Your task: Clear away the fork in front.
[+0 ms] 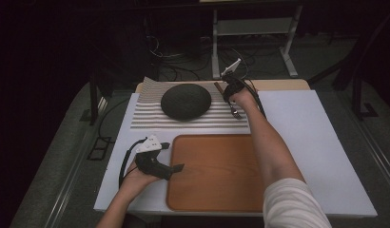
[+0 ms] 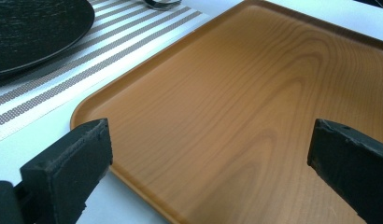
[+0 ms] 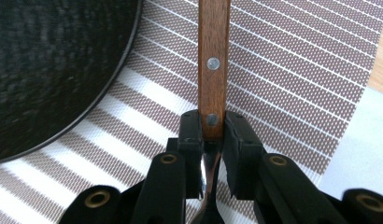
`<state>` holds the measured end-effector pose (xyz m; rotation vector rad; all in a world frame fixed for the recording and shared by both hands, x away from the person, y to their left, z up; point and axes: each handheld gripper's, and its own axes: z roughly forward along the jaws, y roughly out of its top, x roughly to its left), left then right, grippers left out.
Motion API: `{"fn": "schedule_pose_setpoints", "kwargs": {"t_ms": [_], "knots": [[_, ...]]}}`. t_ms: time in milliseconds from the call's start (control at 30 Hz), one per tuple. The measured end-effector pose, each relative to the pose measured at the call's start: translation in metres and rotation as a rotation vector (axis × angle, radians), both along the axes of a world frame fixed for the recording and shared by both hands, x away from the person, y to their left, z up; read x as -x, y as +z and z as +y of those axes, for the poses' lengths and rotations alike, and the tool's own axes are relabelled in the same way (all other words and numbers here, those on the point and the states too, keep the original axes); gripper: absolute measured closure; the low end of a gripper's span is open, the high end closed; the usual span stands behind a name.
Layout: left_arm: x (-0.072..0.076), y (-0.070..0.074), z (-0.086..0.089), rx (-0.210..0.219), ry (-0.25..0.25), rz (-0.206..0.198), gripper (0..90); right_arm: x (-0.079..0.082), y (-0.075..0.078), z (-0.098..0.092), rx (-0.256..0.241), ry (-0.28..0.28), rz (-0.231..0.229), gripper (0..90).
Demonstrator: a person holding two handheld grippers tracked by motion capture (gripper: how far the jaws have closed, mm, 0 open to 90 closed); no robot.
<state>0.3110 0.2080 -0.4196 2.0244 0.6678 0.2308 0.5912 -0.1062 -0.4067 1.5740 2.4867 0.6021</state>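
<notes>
Wooden-handled fork (image 3: 213, 70) is clamped in my right hand-held gripper (image 3: 212, 126) over the mat (image 1: 150, 118); next, carry it to the tray (image 1: 217, 171), where my left hand-held gripper (image 2: 208, 154) waits open.

Your high view looks forward and down over the bench (image 1: 316, 142); your gripper cameras skim close, both sharing the striped mat (image 1: 150, 118) and dark plate (image 1: 186, 101).

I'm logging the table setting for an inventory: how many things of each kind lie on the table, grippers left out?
Black plate: 1
Striped placemat: 1
Wooden tray: 1
Wooden-handled utensil, clamped in the right gripper: 1
Total: 4
</notes>
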Motion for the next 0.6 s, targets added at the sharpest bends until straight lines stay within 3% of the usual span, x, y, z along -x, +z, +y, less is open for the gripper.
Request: {"fn": "schedule_pose_setpoints", "kwargs": {"t_ms": [333, 467, 600], "knots": [[0.0, 0.0, -0.001, -0.002, -0.002, 0.0, 0.0, 0.023, 0.025, -0.023, -0.086, 0.029, -0.036, 77.7], [-0.001, 0.0, 0.0, 0.006, 0.001, 0.0, 0.0, 0.048, 0.038, -0.037, -0.164, 0.064, -0.077, 77.7], [0.0, 0.0, 0.0, 0.005, 0.0, -0.001, 0.0, 0.063, 0.042, -0.046, -0.188, 0.083, -0.099, 77.6]]}}
